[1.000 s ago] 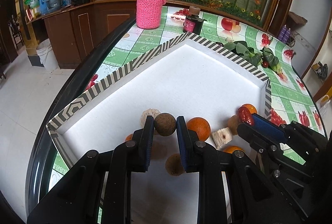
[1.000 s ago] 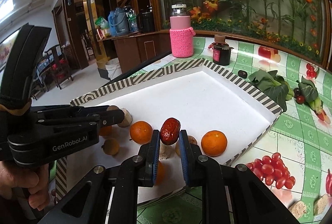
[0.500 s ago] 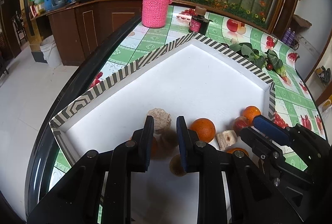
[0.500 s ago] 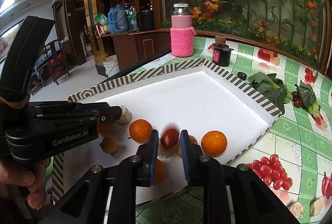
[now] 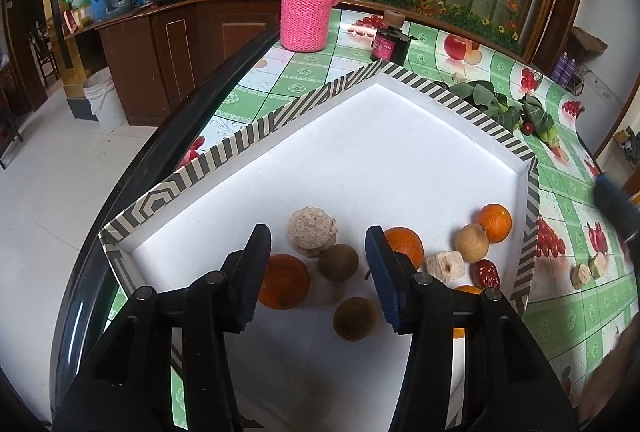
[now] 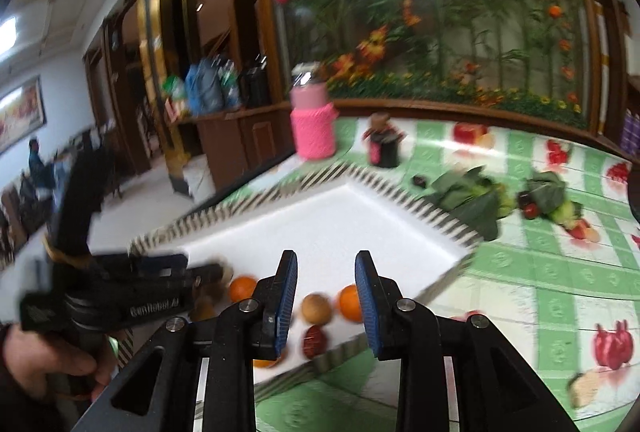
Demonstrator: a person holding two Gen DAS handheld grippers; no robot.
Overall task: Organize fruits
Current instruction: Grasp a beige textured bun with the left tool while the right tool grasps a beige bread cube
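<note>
left gripper having just been opening, empty over longan | right gripper likewise opening, empty above date | fruit seeming light, round, roll-prone; pinching across middle | tray holding them

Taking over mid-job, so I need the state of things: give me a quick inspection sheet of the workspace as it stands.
Surface: green fruit-print tablecloth under a white tray with a striped rim.
Job's things: in the tray's near end lie three oranges, brown longans, a red date, a pale rough ball and a pale cut chunk.
Clutter: pink knit-sleeved bottle, small dark jar, leafy greens, more pale chunks on the cloth.
Grippers: left gripper and right gripper have just been opening; both are open and hold nothing.
Cables: nothing seen.
Surroundings: wooden counter, flower display behind glass, white bucket on the floor.
</note>
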